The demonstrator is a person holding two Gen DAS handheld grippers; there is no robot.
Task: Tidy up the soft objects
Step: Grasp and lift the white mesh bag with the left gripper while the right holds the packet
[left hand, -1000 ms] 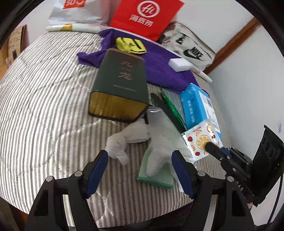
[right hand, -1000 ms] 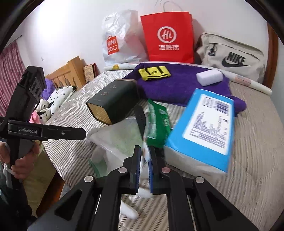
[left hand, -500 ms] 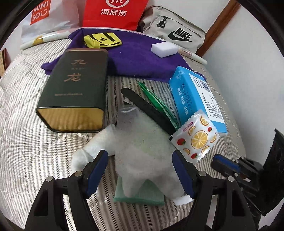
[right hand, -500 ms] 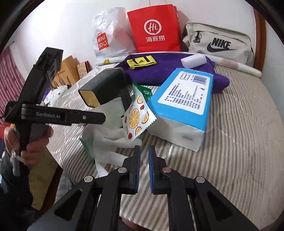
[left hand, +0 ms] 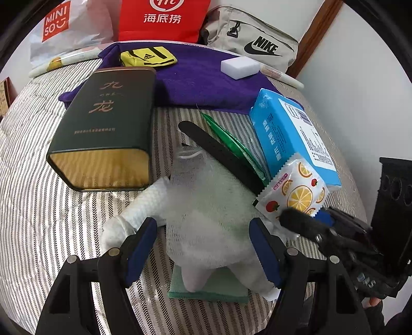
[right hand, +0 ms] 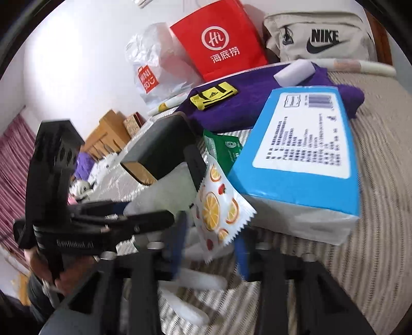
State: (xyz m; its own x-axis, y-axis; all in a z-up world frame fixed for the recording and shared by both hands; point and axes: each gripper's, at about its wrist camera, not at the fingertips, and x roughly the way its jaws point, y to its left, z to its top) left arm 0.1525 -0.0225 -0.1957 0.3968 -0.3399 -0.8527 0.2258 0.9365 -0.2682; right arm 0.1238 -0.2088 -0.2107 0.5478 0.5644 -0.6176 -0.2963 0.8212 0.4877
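A white mesh pouch [left hand: 206, 214], pale and fluffy with a green tint inside, lies on the striped bed [left hand: 33, 206] at about six o'clock from the dark tin [left hand: 108, 134], between the wide-apart jaws of the left gripper [left hand: 203, 247], which grip nothing. Readable are MINISO [left hand: 55, 24], NIKE [left hand: 265, 46] and an Adidas mark [left hand: 148, 56]. The right gripper [right hand: 211, 247], blurred, is opening around the orange-printed sachet [right hand: 219, 214]; contact is unclear.

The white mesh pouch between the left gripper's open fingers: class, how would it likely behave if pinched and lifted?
The white mesh pouch looks soft and rumpled, so it would probably sag and feel light. Its netting should grip, not slip. The black strap lying across it might get dragged along.
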